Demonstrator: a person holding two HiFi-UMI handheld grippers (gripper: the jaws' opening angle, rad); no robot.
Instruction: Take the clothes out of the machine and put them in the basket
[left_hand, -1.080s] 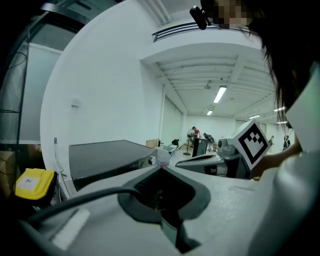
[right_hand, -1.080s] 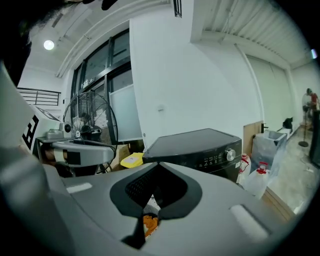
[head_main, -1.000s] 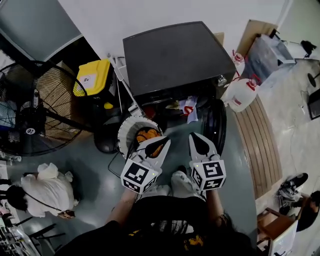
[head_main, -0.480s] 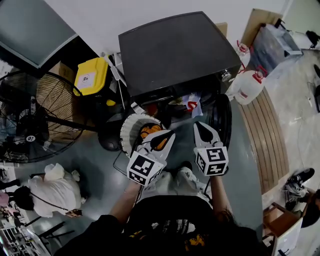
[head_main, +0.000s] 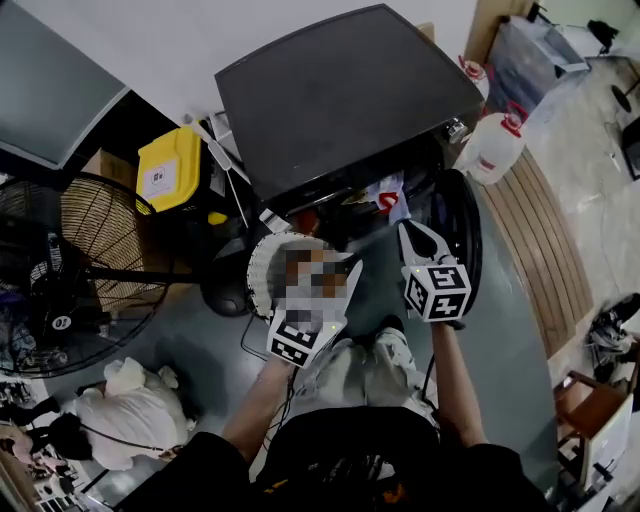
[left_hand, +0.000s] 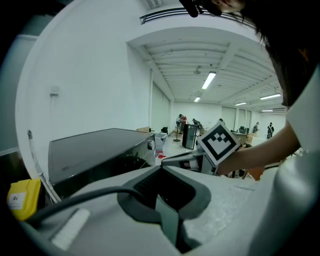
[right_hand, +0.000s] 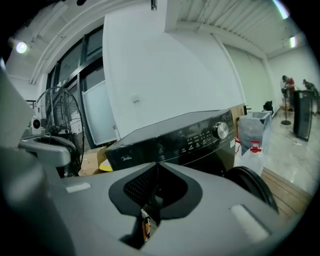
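I hold both tools in front of the machine (head_main: 340, 90). My left gripper (left_hand: 161, 170) has its jaws pressed together with nothing in them, and it hangs over the basket (head_main: 262, 262), which stands on the floor just before the machine's front. My right gripper (head_main: 407, 230) is all but closed; its jaws have just been easing apart and nothing sits between them. It hovers beside the machine's open door (head_main: 462, 225). The clothes (head_main: 385, 195) lie in the machine's mouth.
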